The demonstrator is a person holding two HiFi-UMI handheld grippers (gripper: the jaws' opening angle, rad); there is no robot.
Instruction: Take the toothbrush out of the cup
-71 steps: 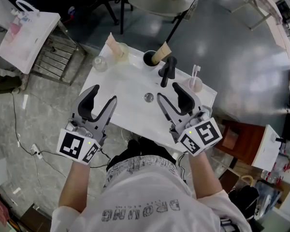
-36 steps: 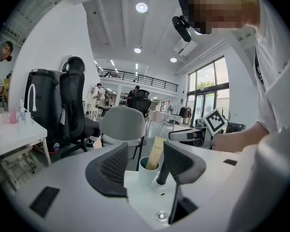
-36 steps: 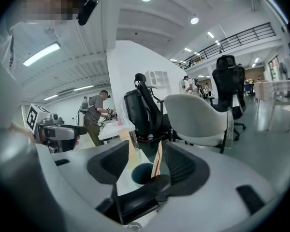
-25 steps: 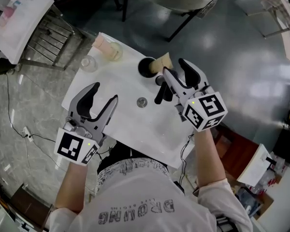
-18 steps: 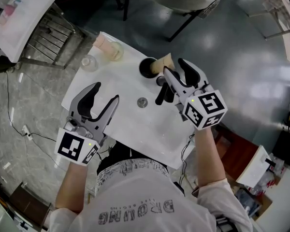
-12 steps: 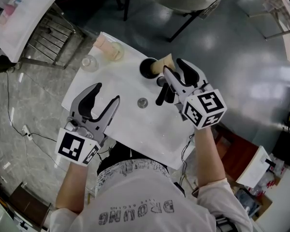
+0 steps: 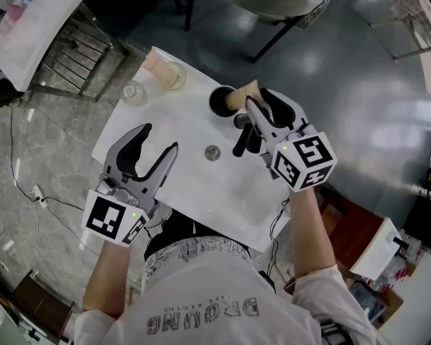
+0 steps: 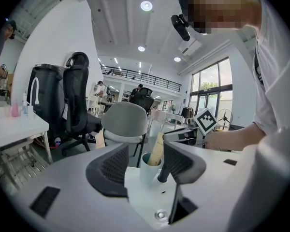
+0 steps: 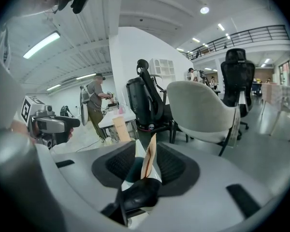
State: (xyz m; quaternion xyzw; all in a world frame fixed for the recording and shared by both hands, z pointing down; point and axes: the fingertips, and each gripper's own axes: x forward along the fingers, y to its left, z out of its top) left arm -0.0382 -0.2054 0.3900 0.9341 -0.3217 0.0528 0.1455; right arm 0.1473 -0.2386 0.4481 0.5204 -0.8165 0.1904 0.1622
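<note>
A tan toothbrush pack (image 7: 244, 92) leans out of a white cup (image 7: 219, 100) at the far side of the white washbasin top (image 7: 179, 124). My right gripper (image 7: 258, 99) reaches over the black tap (image 7: 242, 134) to the cup. Its jaws have just been closing. In the right gripper view the toothbrush pack (image 9: 149, 161) stands between the pads above the cup (image 9: 134, 170), with a thin gap showing on each side. My left gripper (image 7: 156, 141) hangs open and empty over the basin's near left edge, and looks at the cup (image 8: 147, 166) from there.
A round drain (image 7: 212, 151) sits in the basin's middle. At the far left corner stand a clear jar (image 7: 174, 74), a small clear bottle (image 7: 133, 92) and a tan pack (image 7: 151, 62). A grey chair (image 9: 203, 108) stands behind the basin; a metal rack (image 7: 72, 56) is at the left.
My right gripper went from the basin's near right side up to the cup, and its jaws have narrowed around the toothbrush pack. The left gripper stayed where it was.
</note>
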